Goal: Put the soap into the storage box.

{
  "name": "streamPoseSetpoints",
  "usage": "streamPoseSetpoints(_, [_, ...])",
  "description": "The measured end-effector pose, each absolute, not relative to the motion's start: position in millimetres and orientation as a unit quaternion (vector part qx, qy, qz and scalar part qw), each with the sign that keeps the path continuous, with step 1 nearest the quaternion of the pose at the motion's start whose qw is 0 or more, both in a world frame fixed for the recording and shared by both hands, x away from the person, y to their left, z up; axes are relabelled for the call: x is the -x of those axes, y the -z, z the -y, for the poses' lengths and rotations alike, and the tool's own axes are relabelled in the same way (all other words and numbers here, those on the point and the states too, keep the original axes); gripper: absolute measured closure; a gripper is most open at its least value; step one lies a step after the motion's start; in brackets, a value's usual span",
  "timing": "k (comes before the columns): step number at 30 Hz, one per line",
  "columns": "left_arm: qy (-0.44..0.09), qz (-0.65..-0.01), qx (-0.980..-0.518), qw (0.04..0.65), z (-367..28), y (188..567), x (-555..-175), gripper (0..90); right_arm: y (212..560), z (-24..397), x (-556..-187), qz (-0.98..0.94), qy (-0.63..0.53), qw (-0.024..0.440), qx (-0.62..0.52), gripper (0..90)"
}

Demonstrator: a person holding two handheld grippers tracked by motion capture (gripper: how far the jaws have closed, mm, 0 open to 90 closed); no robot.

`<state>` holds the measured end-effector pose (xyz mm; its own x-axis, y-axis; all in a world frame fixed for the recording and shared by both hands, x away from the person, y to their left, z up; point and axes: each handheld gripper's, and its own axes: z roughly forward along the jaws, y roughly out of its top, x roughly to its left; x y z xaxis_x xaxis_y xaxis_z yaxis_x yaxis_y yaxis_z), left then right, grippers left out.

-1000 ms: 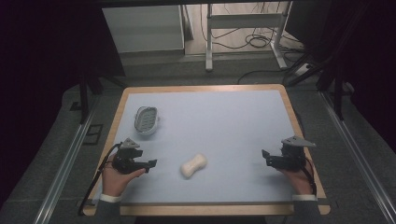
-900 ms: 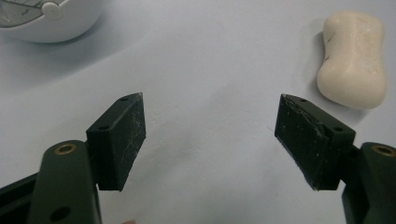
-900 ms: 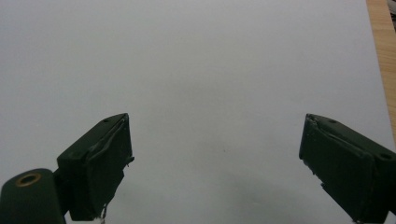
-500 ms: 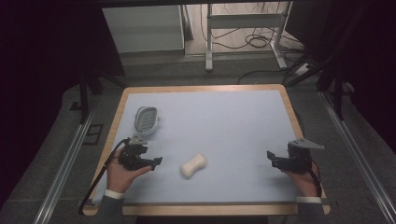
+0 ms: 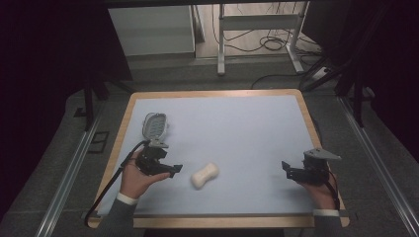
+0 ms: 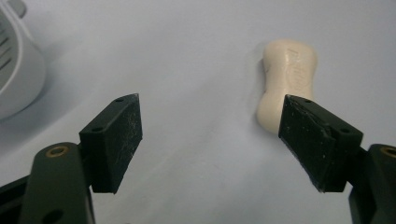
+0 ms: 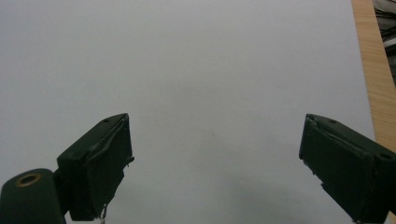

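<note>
Since a second ago, the left gripper (image 5: pixel 174 169) has drawn nearer the soap (image 5: pixel 205 175), which lies untouched toward the tabletop's near edge, and its jaws have just been opening wide with nothing between them; the right gripper (image 5: pixel 285 169) waits wide open by the right edge

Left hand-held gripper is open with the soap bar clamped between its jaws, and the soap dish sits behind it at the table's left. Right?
Not quite. The left hand-held gripper is open, but the soap bar lies on the table ahead of the jaws, untouched, as the left gripper view shows. The soap dish does sit behind it.
</note>
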<state>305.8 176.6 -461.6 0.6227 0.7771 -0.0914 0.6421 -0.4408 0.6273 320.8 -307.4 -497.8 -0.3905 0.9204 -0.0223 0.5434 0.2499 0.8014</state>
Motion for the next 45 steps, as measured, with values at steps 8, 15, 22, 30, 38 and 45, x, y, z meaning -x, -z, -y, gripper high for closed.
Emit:
streamPoseSetpoints(8, [-0.098,-0.408,-0.854,0.307,-157,460,-312,21.5,499,310,-318,-0.751,-0.363,0.257,-0.488,9.3])
streamPoseSetpoints(15, [-0.096,-0.398,-0.860,0.304,-149,460,-314,21.6,500,311,-318,-0.750,-0.360,0.257,-0.492,9.4])
streamPoseSetpoints(22, [-0.099,-0.387,-0.867,0.300,-140,455,-314,21.5,501,310,-318,-0.753,-0.355,0.257,-0.491,9.4])
streamPoseSetpoints(30, [-0.098,-0.382,-0.871,0.293,-132,455,-317,21.6,502,310,-319,-0.754,-0.351,0.257,-0.491,9.4])
streamPoseSetpoints(38, [-0.090,-0.371,-0.877,0.291,-120,459,-318,21.7,501,309,-317,-0.753,-0.351,0.260,-0.492,9.4])
streamPoseSetpoints(45, [-0.080,-0.371,-0.881,0.284,-111,466,-322,21.7,504,309,-318,-0.756,-0.347,0.259,-0.491,9.3])
